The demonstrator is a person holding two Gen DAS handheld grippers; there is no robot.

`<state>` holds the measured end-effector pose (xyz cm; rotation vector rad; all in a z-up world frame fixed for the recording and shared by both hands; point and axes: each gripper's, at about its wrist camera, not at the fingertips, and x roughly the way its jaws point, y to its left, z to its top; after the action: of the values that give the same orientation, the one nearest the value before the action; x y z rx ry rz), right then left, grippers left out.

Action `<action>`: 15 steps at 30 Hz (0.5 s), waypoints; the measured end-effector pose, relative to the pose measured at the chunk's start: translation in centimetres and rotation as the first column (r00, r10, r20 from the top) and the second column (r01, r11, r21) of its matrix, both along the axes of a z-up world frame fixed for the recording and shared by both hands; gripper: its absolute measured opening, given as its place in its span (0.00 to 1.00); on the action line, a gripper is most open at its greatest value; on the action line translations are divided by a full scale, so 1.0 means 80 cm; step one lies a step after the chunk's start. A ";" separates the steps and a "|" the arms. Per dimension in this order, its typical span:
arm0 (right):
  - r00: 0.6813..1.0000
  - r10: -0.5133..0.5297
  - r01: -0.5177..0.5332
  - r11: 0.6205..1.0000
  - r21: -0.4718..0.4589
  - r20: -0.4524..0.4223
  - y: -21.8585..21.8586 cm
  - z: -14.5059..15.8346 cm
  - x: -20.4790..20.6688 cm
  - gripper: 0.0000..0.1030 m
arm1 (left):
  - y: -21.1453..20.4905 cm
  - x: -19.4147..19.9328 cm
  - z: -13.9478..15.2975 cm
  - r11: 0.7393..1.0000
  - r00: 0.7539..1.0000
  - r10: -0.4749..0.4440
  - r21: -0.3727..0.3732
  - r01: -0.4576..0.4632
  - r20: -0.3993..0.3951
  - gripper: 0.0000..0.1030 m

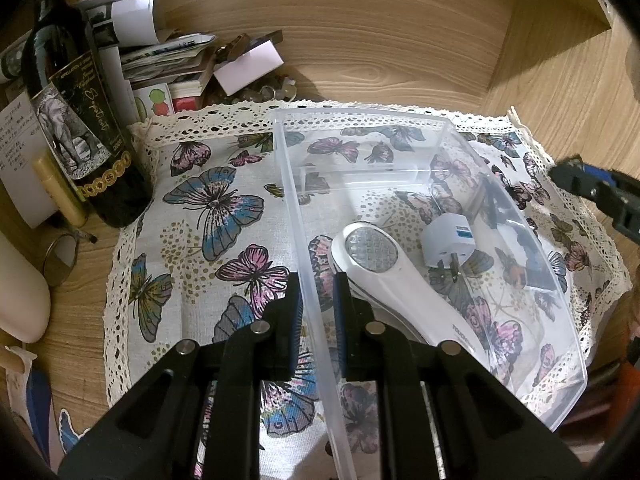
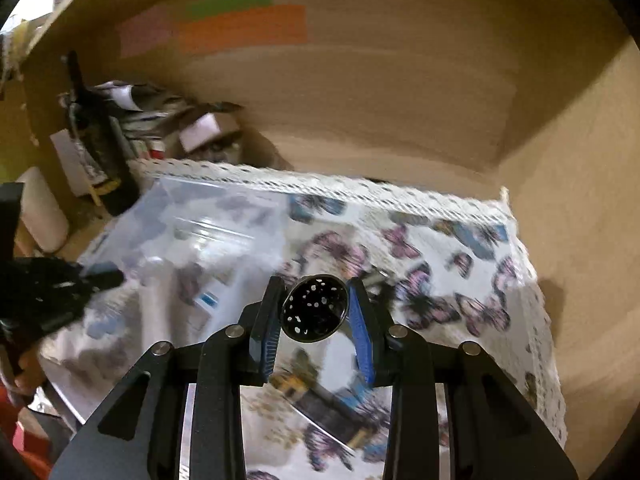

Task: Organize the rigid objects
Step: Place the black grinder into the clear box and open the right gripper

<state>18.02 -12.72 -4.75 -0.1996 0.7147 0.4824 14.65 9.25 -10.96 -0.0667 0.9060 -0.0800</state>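
A clear plastic bin (image 1: 520,216) lies on a butterfly cloth (image 1: 208,216). Inside it are a white handheld device with a mesh head (image 1: 384,268) and a white plug adapter (image 1: 448,242). My left gripper (image 1: 318,292) is shut on the bin's left wall, one finger on each side. My right gripper (image 2: 314,308) is shut on a shiny metal cylinder with a perforated dark end (image 2: 314,308), held above the cloth right of the bin (image 2: 192,224). The right gripper also shows at the right edge of the left wrist view (image 1: 592,188).
A dark wine bottle (image 1: 76,120) stands left of the cloth, with piled papers and small boxes (image 1: 172,64) behind it. Wooden walls (image 1: 360,40) close in the back and right. A round metal ring (image 1: 60,258) lies on the wood at the left.
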 end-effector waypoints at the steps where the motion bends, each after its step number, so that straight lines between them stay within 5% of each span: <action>1: 1.000 0.017 -0.017 1.000 -0.002 0.003 0.008 0.001 -0.001 0.28 | 0.000 0.000 0.000 1.000 1.000 0.000 0.000 0.000 0.000 0.13; 15: 0.981 0.179 -0.181 0.983 -0.021 -0.079 0.083 -0.034 -0.020 0.28 | -0.001 -0.002 0.002 1.000 1.000 -0.008 -0.002 0.008 0.005 0.13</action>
<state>16.40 -6.06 -7.49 -0.2746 0.7827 0.6555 14.49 9.17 -10.84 -0.0643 0.9009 -0.0883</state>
